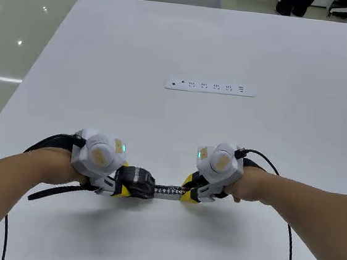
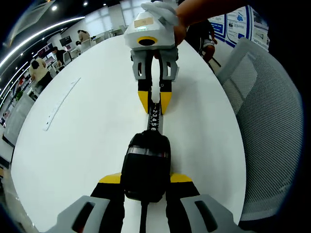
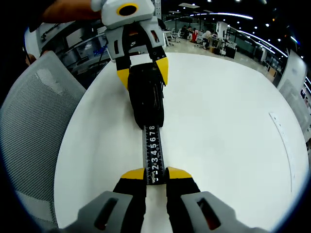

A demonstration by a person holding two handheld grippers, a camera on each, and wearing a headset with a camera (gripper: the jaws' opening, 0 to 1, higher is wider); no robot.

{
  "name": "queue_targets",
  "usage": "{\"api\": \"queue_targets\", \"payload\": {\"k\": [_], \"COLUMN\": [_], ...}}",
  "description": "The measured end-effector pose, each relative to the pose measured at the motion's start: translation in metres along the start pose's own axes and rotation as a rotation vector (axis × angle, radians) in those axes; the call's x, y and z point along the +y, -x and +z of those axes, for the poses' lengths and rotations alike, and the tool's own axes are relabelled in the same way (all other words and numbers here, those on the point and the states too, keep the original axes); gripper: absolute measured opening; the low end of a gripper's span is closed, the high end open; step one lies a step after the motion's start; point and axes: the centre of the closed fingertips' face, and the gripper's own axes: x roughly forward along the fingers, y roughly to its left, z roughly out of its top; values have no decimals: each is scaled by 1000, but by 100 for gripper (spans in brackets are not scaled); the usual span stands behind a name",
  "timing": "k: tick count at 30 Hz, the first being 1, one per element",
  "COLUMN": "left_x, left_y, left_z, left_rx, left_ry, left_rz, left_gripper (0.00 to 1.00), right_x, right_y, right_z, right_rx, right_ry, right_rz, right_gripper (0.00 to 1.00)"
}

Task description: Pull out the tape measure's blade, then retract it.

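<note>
The black tape measure case [image 1: 134,181] rests low over the white table, clamped between the yellow-tipped jaws of my left gripper [image 1: 119,189]. In the left gripper view the case [image 2: 146,165] fills the jaws of the left gripper [image 2: 145,180]. A short stretch of black blade with white numerals [image 1: 169,191] runs from the case to my right gripper [image 1: 187,190], which is shut on the blade's end. The right gripper view has the blade [image 3: 152,153] leading from its own right gripper [image 3: 155,175] to the case [image 3: 147,97]. The right gripper [image 2: 154,101] faces the left one across the blade [image 2: 153,119].
A white power strip [image 1: 209,86] lies flat on the table [image 1: 170,43] further back. A grey mesh chair [image 2: 269,121] stands beside the table edge. Black cables [image 1: 280,178] trail from both grippers. People and desks are far off in the background.
</note>
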Motion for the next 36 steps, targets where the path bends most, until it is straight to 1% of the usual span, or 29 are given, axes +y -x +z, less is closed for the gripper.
{"api": "queue_targets", "payload": {"k": [1, 4, 8, 9, 11, 12, 15, 17, 19, 24, 32, 36], "left_x": [2, 3, 5, 5, 5, 4, 4, 5, 5, 5, 3, 3], "left_y": [0, -1, 0, 0, -1, -2, -2, -2, -1, -1, -1, -1], "left_z": [0, 1, 1, 2, 4, 6, 4, 4, 4, 4, 4, 4], "left_rx": [-9, 6, 11, 6, 4, -6, 6, 17, 15, 10, 13, 14], "left_ry": [27, 24, 49, 66, 51, 34, 18, 32, 35, 27, 28, 28], "left_rz": [5, -2, -7, -1, 7, 15, 14, 14, 12, 0, -3, -6], "left_gripper": [29, 29, 30, 30, 31, 32, 30, 29, 29, 29, 29, 29], "right_x": [0, -1, -1, 0, -1, -1, -1, -2, -2, -1, -2, -1], "right_y": [0, 0, -1, -1, -1, -1, -1, 0, 1, 3, 12, 14], "right_z": [0, 1, 0, 0, 0, 0, 0, -1, -2, -5, -16, -19], "right_rx": [-2, -3, 4, 4, 4, 3, 4, 5, 2, 2, 7, 8], "right_ry": [-1, -10, -7, -8, -11, -12, -6, 1, -1, -2, -14, -15], "right_rz": [-3, -6, -10, -11, -12, -12, -9, -13, -15, -14, -18, -21], "right_gripper": [13, 13, 13, 13, 13, 13, 13, 13, 13, 13, 13, 13]}}
